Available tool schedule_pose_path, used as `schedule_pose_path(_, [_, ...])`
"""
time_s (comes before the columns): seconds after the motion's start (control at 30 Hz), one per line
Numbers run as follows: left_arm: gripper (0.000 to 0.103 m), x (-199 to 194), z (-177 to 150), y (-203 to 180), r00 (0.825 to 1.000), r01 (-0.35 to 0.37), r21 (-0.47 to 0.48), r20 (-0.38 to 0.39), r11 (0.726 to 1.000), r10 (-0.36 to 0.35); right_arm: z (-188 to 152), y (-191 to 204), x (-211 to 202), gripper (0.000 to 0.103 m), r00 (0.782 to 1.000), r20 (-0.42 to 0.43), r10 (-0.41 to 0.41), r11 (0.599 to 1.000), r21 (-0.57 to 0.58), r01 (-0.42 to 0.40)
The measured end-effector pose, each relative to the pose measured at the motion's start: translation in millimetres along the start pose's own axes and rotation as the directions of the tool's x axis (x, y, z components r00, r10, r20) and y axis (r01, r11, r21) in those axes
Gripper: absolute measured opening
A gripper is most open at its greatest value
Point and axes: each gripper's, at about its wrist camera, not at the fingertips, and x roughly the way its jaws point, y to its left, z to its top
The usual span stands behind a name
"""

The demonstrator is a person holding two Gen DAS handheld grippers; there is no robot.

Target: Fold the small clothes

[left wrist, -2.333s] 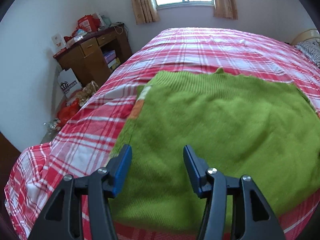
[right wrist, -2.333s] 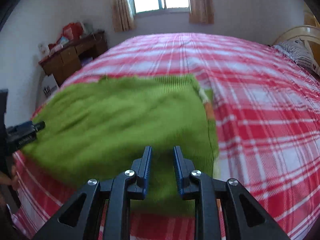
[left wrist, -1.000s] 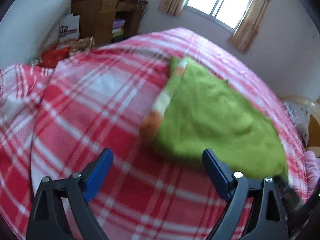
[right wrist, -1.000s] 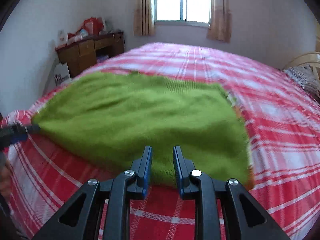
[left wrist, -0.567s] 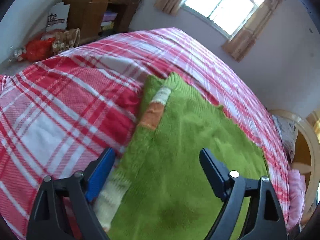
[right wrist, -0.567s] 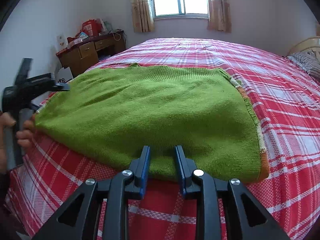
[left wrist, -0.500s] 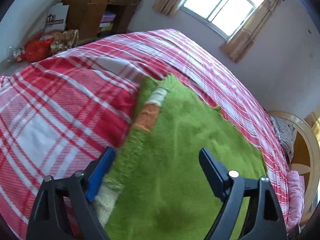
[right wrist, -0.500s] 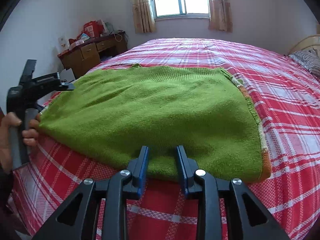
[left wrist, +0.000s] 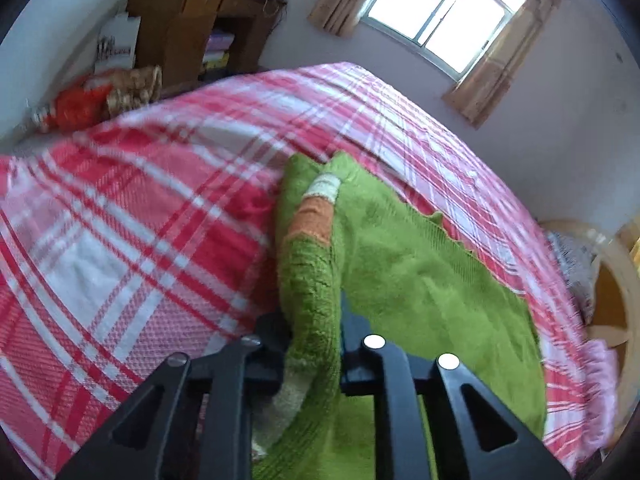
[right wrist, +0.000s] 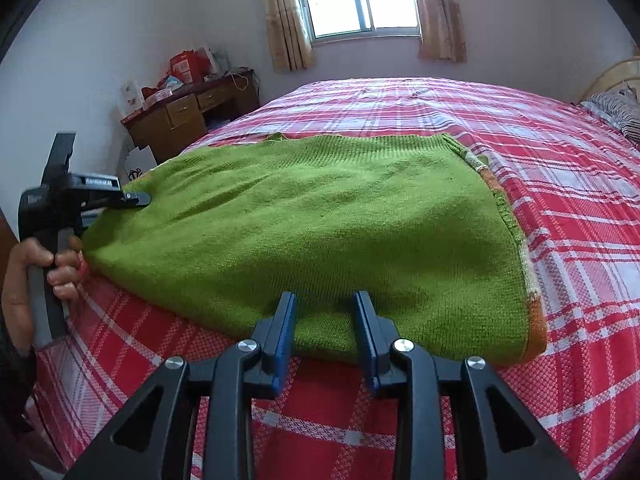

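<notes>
A green knitted sweater (right wrist: 320,220) with orange and white striped cuffs lies spread on the red plaid bed (right wrist: 560,208). My left gripper (left wrist: 314,320) is shut on the sweater's left edge (left wrist: 308,264), with the knit bunched between its fingers. It also shows in the right wrist view (right wrist: 132,199) at the sweater's left side. My right gripper (right wrist: 325,300) is part open and empty, with its blue fingertips at the sweater's near hem, one on each side of a strip of it.
A wooden desk (right wrist: 180,116) piled with red boxes stands by the wall at the left of the bed. Bags (left wrist: 80,104) lie on the floor beside it. A window with curtains (right wrist: 356,0) is behind the bed. A pillow (right wrist: 616,112) lies far right.
My left gripper has closed on the sweater's left edge, which now stands up between its fingers. My right gripper has opened slightly and stays at the near hem.
</notes>
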Motion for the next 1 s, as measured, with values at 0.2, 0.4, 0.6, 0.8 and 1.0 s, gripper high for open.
schedule_pose_path(0.2, [0.016, -19.5, -11.9, -68.2, 0.997, -0.019, 0.206, 0.077, 0.978, 0.003, -0.7, -1.9, -0.4, 0.031, 1.0, 0.004, 0.008, 1.0, 0.007, -0.008])
schedule_pose_path(0.4, [0.016, -1.8, -52.1, -129.3, 0.997, -0.064, 0.448, 0.076, 0.892, 0.034, -0.8, -3.8, -0.7, 0.031, 1.0, 0.007, 0.021, 1.0, 0.017, -0.021])
schedule_pose_path(0.6, [0.015, 23.7, -86.9, -156.3, 0.984, -0.179, 0.588, 0.105, 0.789, 0.145, -0.1, -4.5, -0.1, 0.031, 1.0, 0.005, 0.02, 1.0, 0.018, -0.02])
schedule_pose_path(0.8, [0.029, 8.5, -85.5, -157.3, 0.99, -0.141, 0.617, 0.088, 0.774, 0.11, -0.1, -3.5, 0.3, 0.031, 1.0, 0.005, 0.017, 1.0, 0.016, -0.017])
schedule_pose_path(1.0, [0.083, -58.1, -104.0, -136.1, 0.989, -0.032, 0.605, 0.136, 0.796, -0.064, 0.2, -4.1, 0.5, 0.031, 1.0, 0.005, 0.019, 1.0, 0.02, -0.019])
